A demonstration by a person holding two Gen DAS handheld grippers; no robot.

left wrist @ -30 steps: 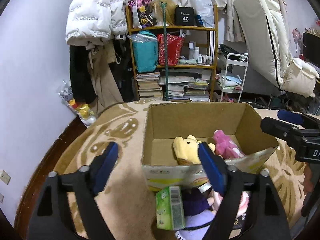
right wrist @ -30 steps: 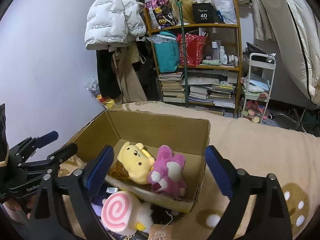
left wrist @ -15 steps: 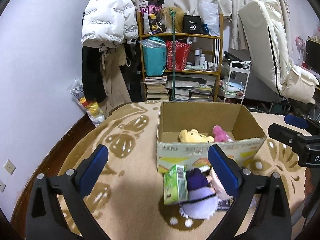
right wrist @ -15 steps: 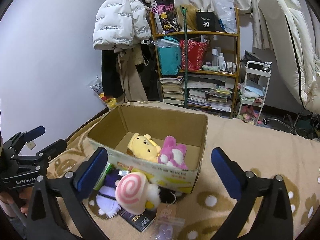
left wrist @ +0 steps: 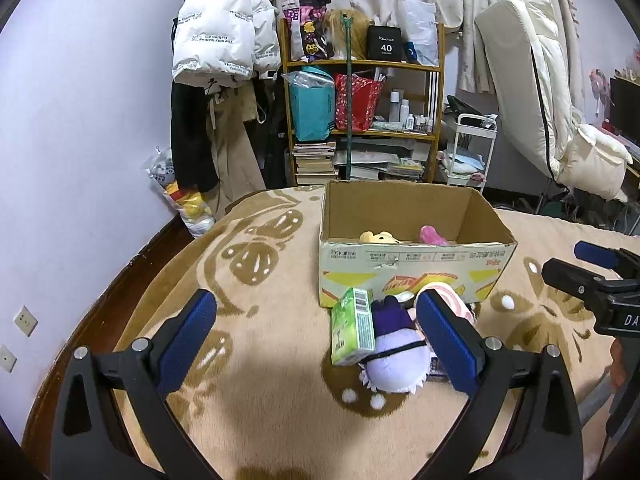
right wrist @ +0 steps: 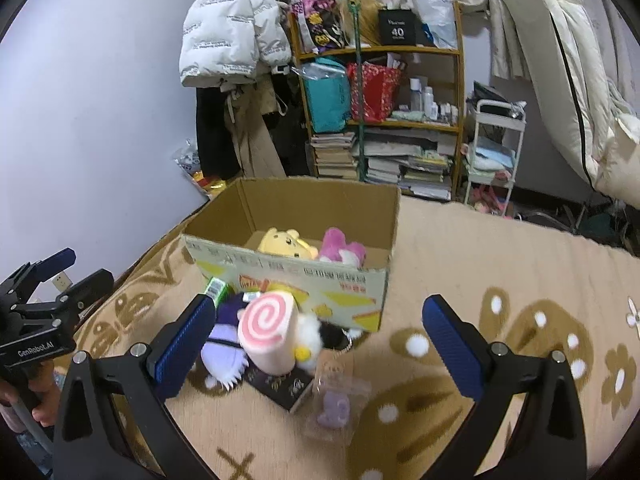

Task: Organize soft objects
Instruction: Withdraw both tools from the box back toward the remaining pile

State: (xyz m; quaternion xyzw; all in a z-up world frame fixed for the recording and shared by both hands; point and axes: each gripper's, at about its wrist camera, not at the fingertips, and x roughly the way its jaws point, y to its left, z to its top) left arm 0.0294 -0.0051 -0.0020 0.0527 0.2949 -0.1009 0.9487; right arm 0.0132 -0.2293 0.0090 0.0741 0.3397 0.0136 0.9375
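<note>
An open cardboard box (left wrist: 412, 268) (right wrist: 292, 276) stands on the beige blanket. A yellow plush (right wrist: 284, 243) (left wrist: 378, 237) and a pink plush (right wrist: 340, 246) (left wrist: 432, 236) lie inside it. In front of the box lie a pink swirl roll plush (right wrist: 269, 332), a purple plush (left wrist: 394, 346) (right wrist: 224, 338) and a green tissue pack (left wrist: 353, 326). My left gripper (left wrist: 316, 338) is open and empty, back from the pile. My right gripper (right wrist: 316, 344) is open and empty, also back from the pile.
A dark flat packet (right wrist: 286, 388) and a clear bag with a small purple item (right wrist: 336, 408) lie by the pile. A shelf of books and bags (left wrist: 360, 120) stands behind. A white cart (left wrist: 468, 152) and folded mattress (left wrist: 532, 92) are at the right.
Both grippers have pulled back and up from the box. The box now looks smaller and farther. The pile in front of the box is in fuller view.
</note>
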